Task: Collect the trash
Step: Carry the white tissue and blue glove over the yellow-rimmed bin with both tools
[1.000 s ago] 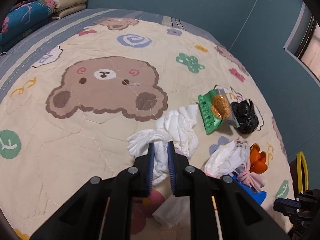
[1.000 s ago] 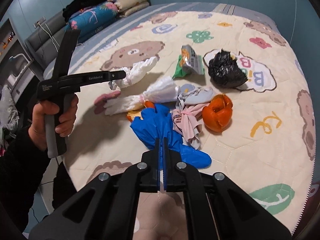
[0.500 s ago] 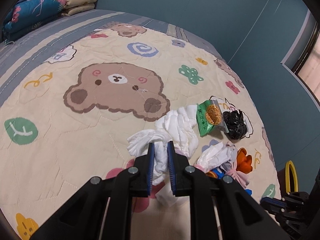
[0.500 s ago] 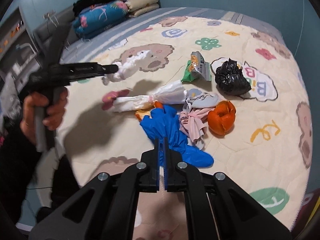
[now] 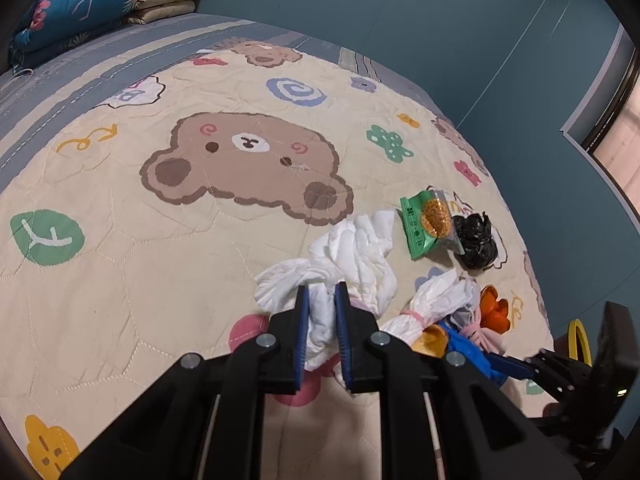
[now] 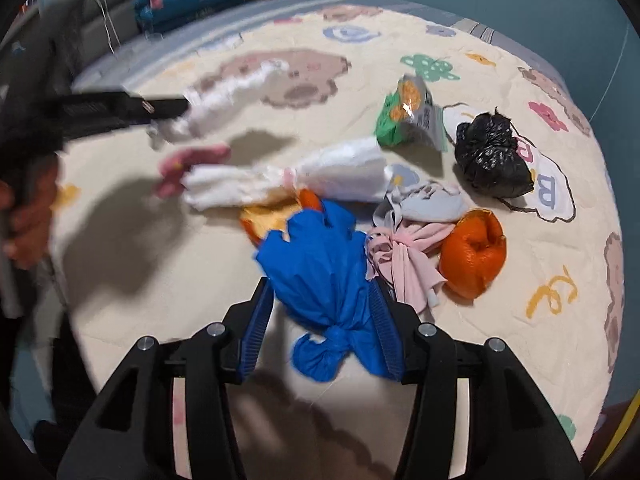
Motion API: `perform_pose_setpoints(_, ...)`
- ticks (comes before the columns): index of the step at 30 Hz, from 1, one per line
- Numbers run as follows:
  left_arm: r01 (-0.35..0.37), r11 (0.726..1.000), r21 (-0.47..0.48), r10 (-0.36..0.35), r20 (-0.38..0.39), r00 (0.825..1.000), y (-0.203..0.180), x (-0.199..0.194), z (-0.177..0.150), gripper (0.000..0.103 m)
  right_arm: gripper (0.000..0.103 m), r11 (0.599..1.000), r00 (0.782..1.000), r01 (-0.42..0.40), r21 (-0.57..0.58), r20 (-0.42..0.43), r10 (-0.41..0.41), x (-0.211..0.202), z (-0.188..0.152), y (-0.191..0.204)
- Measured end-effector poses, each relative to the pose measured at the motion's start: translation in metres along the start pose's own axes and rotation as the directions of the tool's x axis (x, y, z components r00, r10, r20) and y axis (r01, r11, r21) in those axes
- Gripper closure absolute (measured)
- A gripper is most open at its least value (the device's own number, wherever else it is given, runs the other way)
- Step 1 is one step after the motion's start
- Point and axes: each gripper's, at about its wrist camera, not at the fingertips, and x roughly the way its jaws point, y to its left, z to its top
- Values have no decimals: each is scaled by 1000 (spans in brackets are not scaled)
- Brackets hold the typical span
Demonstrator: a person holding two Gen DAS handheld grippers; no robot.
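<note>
My left gripper is shut on a crumpled white wad and holds it above the quilt; the right wrist view shows that gripper and wad blurred at the left. My right gripper points down at the trash pile with its jaws opening. A knotted blue bag lies between them on the bed. Around it lie a tied white bag, pink and grey cloth strips, an orange peel, a black bag and a green snack wrapper.
A bear-print quilt covers the bed, with folded pillows at its far end. A blue wall runs close along the right side. A yellow hoop shows past the bed's near right edge. A person's hand grips the left tool.
My right gripper dropped toward the blue bag and its shut jaws spread around it. My left gripper drew back from the pile with the white wad still in it.
</note>
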Motion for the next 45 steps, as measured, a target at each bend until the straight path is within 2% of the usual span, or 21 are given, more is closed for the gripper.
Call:
perform_pose_setpoints(1, 3, 1000, -5, -3, -5, 1000, 1, 1, -2, 91, 59, 1000, 1000, 17, 2, -16, -17, 8, -1, 0)
perform_pose_setpoints(2, 4, 1000, -6, -4, -6, 1000, 2, 1, -2, 91, 73, 1000, 999, 18, 17, -30, -17, 14, -2, -2)
perform_pose_setpoints(5, 3, 1000, -5, -3, 7, 1000, 3, -5, -5, 91, 87, 999, 1000, 6, 50, -15, -5, 9, -3, -9)
perform_pose_setpoints(10, 12, 1000, -6, -12, 31, 999, 1, -19, -5, 91, 89, 982, 991, -135, 130, 27, 132, -30, 1, -30)
perform_pose_setpoints(16, 8, 999, 38, -11, 65, 998, -20, -46, -10, 91, 89, 928, 955, -296, 225, 84, 284, -82, -14, -59)
perform_pose_setpoints(21, 4, 993, 117, -14, 86, 996, -58, -67, -18, 91, 89, 893, 937, -344, 288, 159, 310, -124, -40, -85)
perform_pose_setpoints(25, 10, 986, 168, -26, 93, 995, -92, -78, -20, 91, 89, 868, 922, -370, 330, 242, 301, -160, -63, -109)
perform_pose_setpoints(27, 10, 981, 193, -31, 106, 994, -112, -84, -22, 90, 89, 860, 916, -374, 346, 281, 285, -176, -72, -120)
perform_pose_setpoints(30, 34, 974, 225, -62, 117, 991, -144, -92, -24, 91, 89, 868, 913, -343, 360, 346, 217, -206, -89, -137)
perform_pose_setpoints(36, 99, 949, 300, -144, 131, 981, -217, -99, -24, 91, 89, 864, 892, -307, 400, 438, 113, -253, -121, -176)
perform_pose_setpoints(39, 140, 928, 345, -198, 137, 971, -255, -103, -24, 90, 89, 860, 876, -281, 426, 480, 48, -278, -137, -193)
perform_pose_setpoints(45, 221, 867, 446, -302, 119, 946, -330, -107, -26, 91, 89, 848, 828, -216, 484, 551, -104, -331, -168, -225)
